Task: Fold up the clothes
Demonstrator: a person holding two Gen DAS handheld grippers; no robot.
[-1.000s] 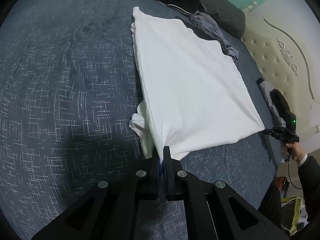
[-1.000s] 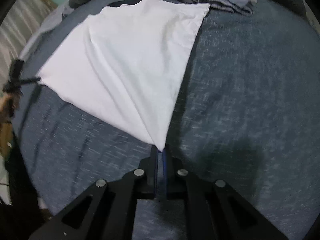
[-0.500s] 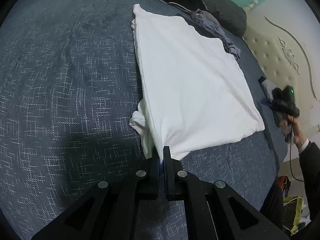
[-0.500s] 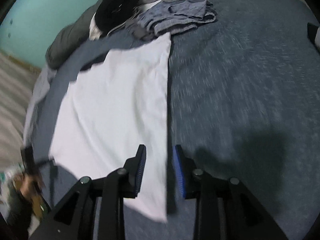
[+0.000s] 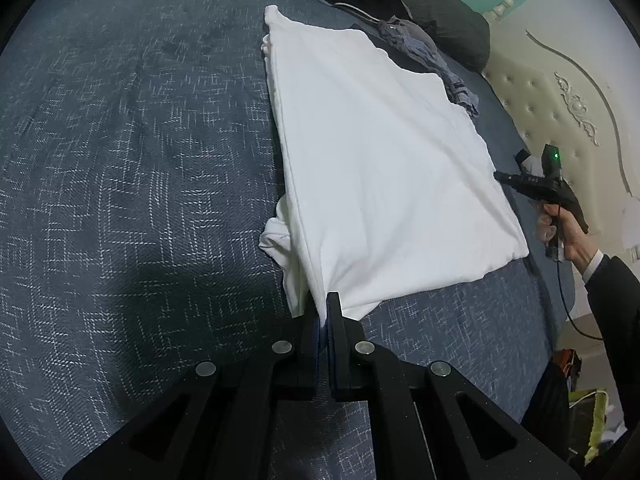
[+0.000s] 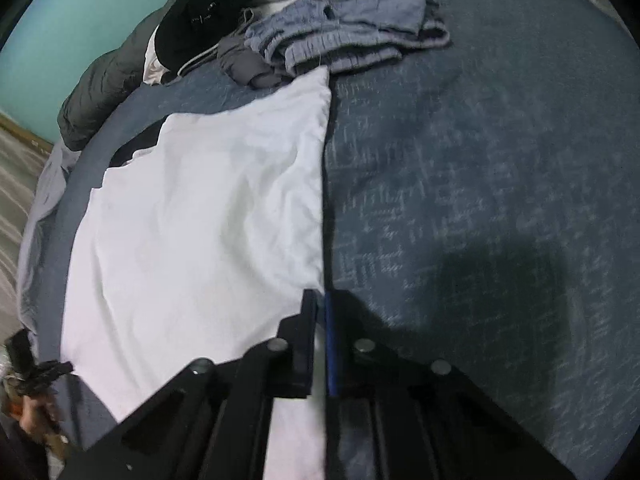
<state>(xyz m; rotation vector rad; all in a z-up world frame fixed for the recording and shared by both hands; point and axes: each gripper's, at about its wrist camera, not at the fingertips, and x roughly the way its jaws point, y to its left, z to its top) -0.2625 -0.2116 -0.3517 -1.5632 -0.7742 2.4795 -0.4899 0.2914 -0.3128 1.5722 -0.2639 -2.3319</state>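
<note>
A white garment (image 5: 380, 160) lies folded flat on the dark blue bed cover (image 5: 120, 160). My left gripper (image 5: 323, 312) is shut on its near corner, where the cloth bunches up beside the fingers. My right gripper (image 6: 320, 296) is shut, with the garment's (image 6: 200, 220) long side edge pinched between the pads. In the left wrist view the right gripper (image 5: 498, 176) meets the garment's right edge partway along, held by a hand in a dark sleeve. The left gripper (image 6: 60, 368) shows at the garment's lower left corner in the right wrist view.
A pile of other clothes (image 6: 340, 32), blue-grey and black, lies at the garment's far end, with a dark puffy jacket (image 6: 104, 80) beside it. A cream padded headboard (image 5: 560, 92) stands to the right of the bed. The bed cover (image 6: 480, 160) stretches wide on the right.
The right gripper let go of the corner it held, opened, moved along the garment's side edge and shut on it again. The left gripper kept still with its corner.
</note>
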